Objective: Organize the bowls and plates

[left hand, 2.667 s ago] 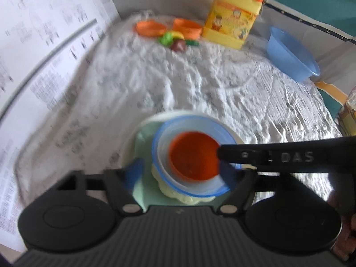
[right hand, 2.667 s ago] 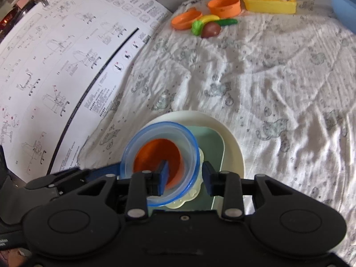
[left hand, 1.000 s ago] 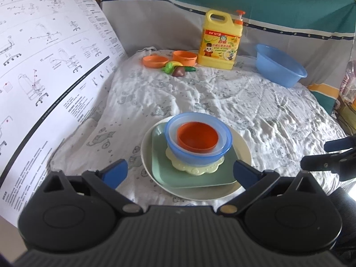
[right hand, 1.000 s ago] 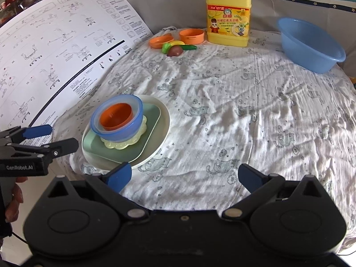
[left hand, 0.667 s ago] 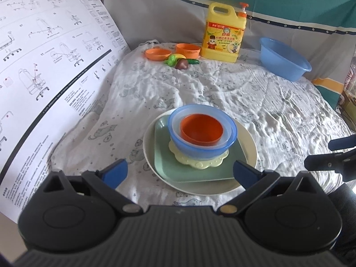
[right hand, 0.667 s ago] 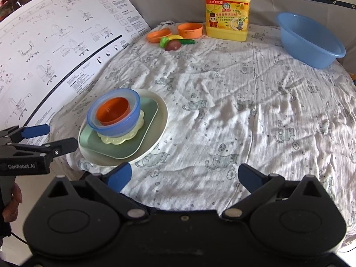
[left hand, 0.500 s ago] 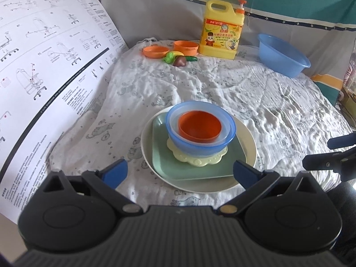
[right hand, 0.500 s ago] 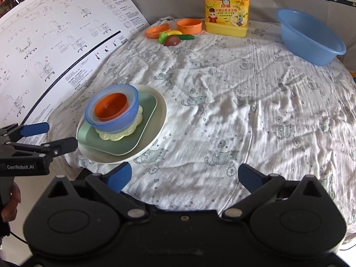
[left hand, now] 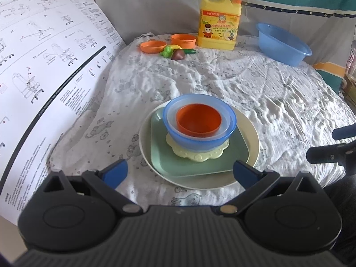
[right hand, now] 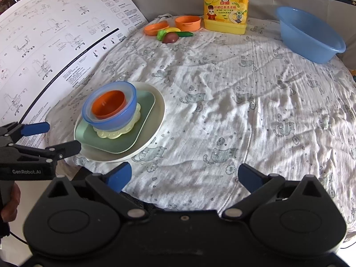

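Observation:
A stack stands on the cloth-covered table: a cream round plate [left hand: 249,133] [right hand: 155,120], a green square plate [left hand: 164,155] [right hand: 131,138], a pale yellow scalloped plate [left hand: 195,154] [right hand: 111,134], a blue bowl [left hand: 195,140] [right hand: 115,120] and an orange bowl [left hand: 198,120] [right hand: 109,104] nested inside it. My left gripper [left hand: 178,173] is open and empty, just short of the stack; it also shows in the right wrist view [right hand: 55,138]. My right gripper [right hand: 184,178] is open and empty, right of the stack near the table's front edge.
At the back stand a yellow detergent jug [left hand: 219,20] [right hand: 225,6], a small orange bowl [left hand: 183,40], an orange lid [left hand: 153,46] and toy vegetables [left hand: 176,52]. A blue basin [left hand: 282,43] [right hand: 309,35] sits back right. A large instruction sheet [left hand: 44,66] lies left.
Both grippers let go of the stack, opened wide and drew back from it; in the last second they barely shift.

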Motion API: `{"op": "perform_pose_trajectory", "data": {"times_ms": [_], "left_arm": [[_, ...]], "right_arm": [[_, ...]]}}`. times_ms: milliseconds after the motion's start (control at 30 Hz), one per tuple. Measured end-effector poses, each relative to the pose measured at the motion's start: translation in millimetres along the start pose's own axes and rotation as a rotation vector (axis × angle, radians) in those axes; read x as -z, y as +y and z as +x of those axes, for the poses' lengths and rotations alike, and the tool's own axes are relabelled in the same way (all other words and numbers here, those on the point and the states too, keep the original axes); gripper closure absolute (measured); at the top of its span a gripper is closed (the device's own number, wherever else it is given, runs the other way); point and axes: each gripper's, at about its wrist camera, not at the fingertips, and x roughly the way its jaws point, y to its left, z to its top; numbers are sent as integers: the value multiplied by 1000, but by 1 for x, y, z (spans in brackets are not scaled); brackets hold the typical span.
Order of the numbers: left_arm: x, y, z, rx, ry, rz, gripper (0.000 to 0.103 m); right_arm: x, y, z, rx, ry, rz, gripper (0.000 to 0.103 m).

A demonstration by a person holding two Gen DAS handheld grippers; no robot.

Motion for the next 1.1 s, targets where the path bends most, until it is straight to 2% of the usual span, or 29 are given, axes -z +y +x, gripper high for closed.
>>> {"op": "perform_pose_trajectory", "data": {"times_ms": [700,1100], "left_arm": [[-2,-5,4,-18,-3,42,0],[0,-5,7,5,5,47,0]], "right_arm": [[0,-1,3,6,3,13,0],[0,0,4,17,4,25,0]]}}
